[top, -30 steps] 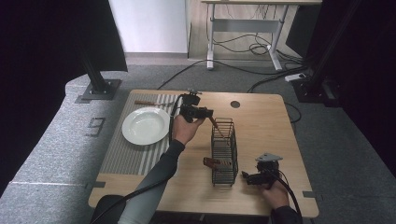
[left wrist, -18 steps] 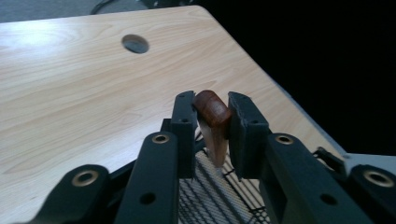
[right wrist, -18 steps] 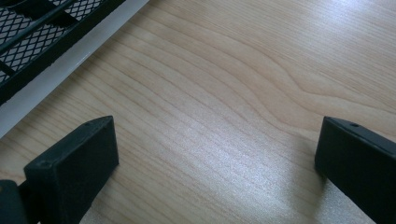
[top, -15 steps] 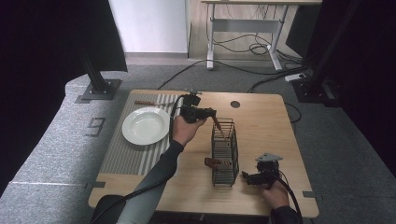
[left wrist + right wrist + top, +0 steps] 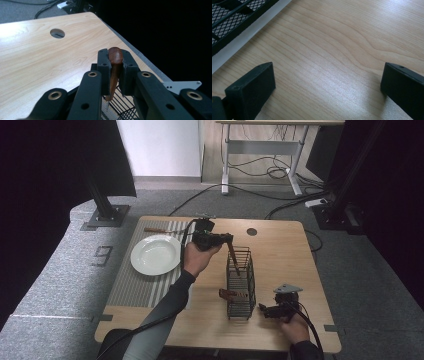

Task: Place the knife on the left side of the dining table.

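Note:
My left gripper (image 5: 223,239) hangs over the far end of a black wire basket (image 5: 240,282), shut on the brown wooden handle of a utensil (image 5: 233,255) that slants down into the basket. Its jaws have just been closing on that handle. In the left gripper view the pads (image 5: 103,65) squeeze the handle (image 5: 115,65), with the basket (image 5: 117,108) below. A second brown-handled utensil (image 5: 229,294) lies low in the basket's near end. My right gripper (image 5: 266,311) rests on the table right of the basket, open with nothing between its fingers (image 5: 327,80).
A white plate (image 5: 156,255) sits on a striped placemat (image 5: 145,290) at the table's left. Another brown-handled utensil (image 5: 159,230) lies at the mat's far edge. A round cable hole (image 5: 251,231) is near the back. The basket's mesh (image 5: 227,15) is close to my right gripper.

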A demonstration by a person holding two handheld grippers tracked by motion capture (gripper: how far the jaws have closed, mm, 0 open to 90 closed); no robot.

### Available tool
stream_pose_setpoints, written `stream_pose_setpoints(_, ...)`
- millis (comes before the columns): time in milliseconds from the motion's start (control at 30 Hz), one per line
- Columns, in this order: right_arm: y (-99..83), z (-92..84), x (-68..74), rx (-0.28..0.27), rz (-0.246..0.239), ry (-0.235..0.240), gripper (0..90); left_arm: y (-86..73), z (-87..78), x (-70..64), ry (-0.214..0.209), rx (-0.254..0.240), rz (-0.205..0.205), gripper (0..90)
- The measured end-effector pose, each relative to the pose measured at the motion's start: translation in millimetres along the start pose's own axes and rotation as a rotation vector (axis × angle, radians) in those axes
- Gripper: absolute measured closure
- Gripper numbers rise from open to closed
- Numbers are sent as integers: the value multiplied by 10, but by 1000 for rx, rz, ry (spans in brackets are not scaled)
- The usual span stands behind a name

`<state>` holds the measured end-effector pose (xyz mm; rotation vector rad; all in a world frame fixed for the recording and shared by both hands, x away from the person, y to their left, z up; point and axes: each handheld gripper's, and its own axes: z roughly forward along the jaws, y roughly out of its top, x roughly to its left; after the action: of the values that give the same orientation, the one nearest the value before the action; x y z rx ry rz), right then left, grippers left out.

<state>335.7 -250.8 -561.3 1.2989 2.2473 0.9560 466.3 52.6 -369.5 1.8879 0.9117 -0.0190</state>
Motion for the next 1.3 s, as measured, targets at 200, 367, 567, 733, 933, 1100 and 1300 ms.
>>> stream_pose_setpoints(200, 0, 0, 0, 0, 0, 0, 0, 64, -173, -57, 8, -37, 23, 801)
stream_pose_setpoints(367, 1, -2, 0, 3, 1, 2, 0, 122, -330, -115, 13, -64, 49, 801)
stream_pose_setpoints(567, 1, -2, 0, 2, 1, 2, 0, 202, -568, -240, 23, -102, 106, 802)
stream_pose_setpoints(733, 1, -3, 0, 4, 1, 2, 0, 245, -775, -315, 43, -135, 144, 802)
stream_pose_setpoints(933, 1, -3, 0, 4, 1, 2, 0, 237, -1046, -374, 95, -168, 193, 802)
stream_pose_setpoints(1100, 1, -3, 0, 4, 0, 2, 0, 171, -1200, -379, 155, -175, 226, 802)
stream_pose_setpoints(1300, 1, -3, 0, 4, 1, 1, 0, 44, -1332, -320, 224, -176, 245, 802)
